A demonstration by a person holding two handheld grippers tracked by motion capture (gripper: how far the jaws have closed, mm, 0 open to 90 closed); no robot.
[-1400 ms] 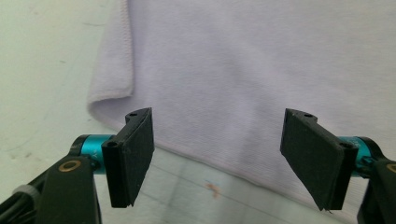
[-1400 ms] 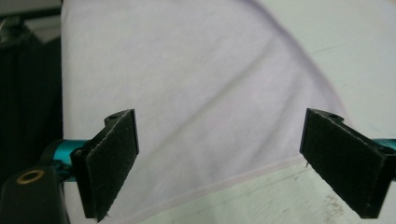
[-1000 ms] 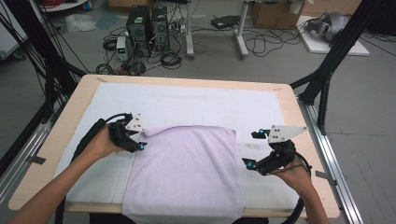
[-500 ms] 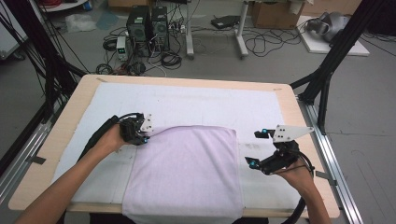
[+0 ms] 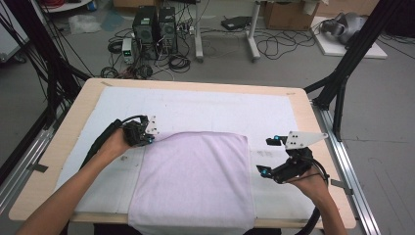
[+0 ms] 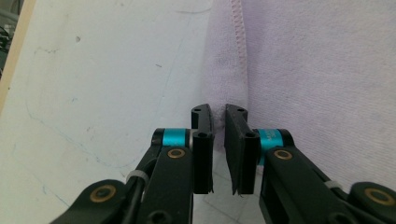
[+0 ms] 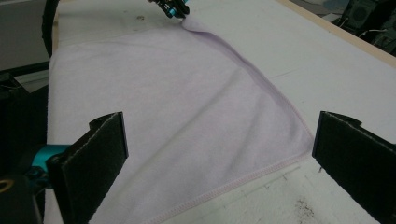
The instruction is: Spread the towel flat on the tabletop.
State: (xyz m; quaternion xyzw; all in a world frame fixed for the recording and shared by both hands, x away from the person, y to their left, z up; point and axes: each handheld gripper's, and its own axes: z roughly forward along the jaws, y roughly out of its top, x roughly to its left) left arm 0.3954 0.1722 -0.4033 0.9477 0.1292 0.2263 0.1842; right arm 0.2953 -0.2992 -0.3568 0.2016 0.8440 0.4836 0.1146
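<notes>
Closing has just been carried out by the left gripper (image 5: pixel 147 138), pinching the towel (image 5: pixel 195 181) corner at centre-left. The right gripper (image 5: pixel 270 155) is held wide open, the towel's near corner lying just left of it.

A white mat (image 5: pixel 195 105) covers the wooden desk (image 5: pixel 73 112), while on the grey floor behind it two black computer towers (image 5: pixel 155 27) stand amid tangled cables (image 5: pixel 274 46), with a cardboard box (image 5: pixel 288 12) farther back.

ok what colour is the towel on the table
Pale lilac towel with a stitched hem, clearest in the left gripper view.
</notes>
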